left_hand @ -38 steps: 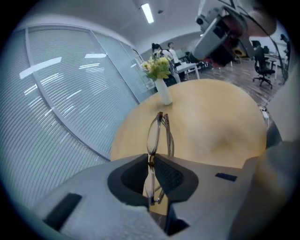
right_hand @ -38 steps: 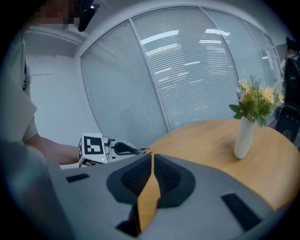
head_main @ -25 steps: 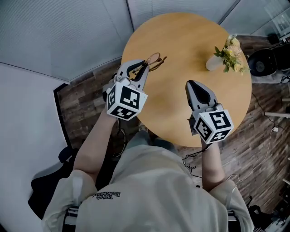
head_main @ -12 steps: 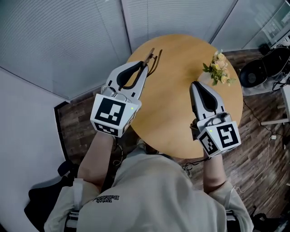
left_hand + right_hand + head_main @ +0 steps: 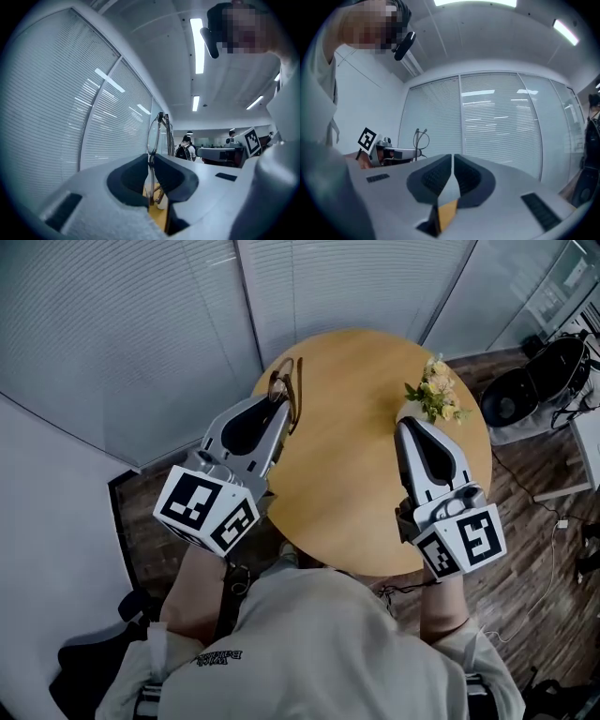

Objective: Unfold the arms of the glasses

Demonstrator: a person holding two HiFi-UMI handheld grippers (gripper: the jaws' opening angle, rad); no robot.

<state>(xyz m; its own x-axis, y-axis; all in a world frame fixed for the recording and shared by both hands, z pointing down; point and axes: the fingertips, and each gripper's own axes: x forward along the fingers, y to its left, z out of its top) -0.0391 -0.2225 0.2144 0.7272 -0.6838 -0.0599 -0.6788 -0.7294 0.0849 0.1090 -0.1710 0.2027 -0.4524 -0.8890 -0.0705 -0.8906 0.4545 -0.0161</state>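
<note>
The thin-framed glasses (image 5: pixel 284 388) hang in the air above the left rim of the round wooden table (image 5: pixel 356 493), turned edge-on. My left gripper (image 5: pixel 282 404) is shut on them. In the left gripper view the frame (image 5: pixel 156 133) stands upright out of the left gripper (image 5: pixel 151 161), a lens rim pinched between the pads, with the arms folded behind the lenses. My right gripper (image 5: pixel 405 424) hovers over the table's right side, shut and empty; in its own view the right gripper (image 5: pixel 452 161) shows nothing between its jaws. The left gripper (image 5: pixel 389 151) and the glasses (image 5: pixel 420 138) appear there at the left.
A small vase of pale flowers (image 5: pixel 431 396) stands on the table just beyond the right gripper's tip. A black chair (image 5: pixel 530 390) sits on the wooden floor at the right. Blinds on glass walls (image 5: pixel 141 334) run behind the table.
Both grippers have risen well above the table. The left one has carried the glasses up and rolled, so the frame now stands edge-on. The right one stays empty.
</note>
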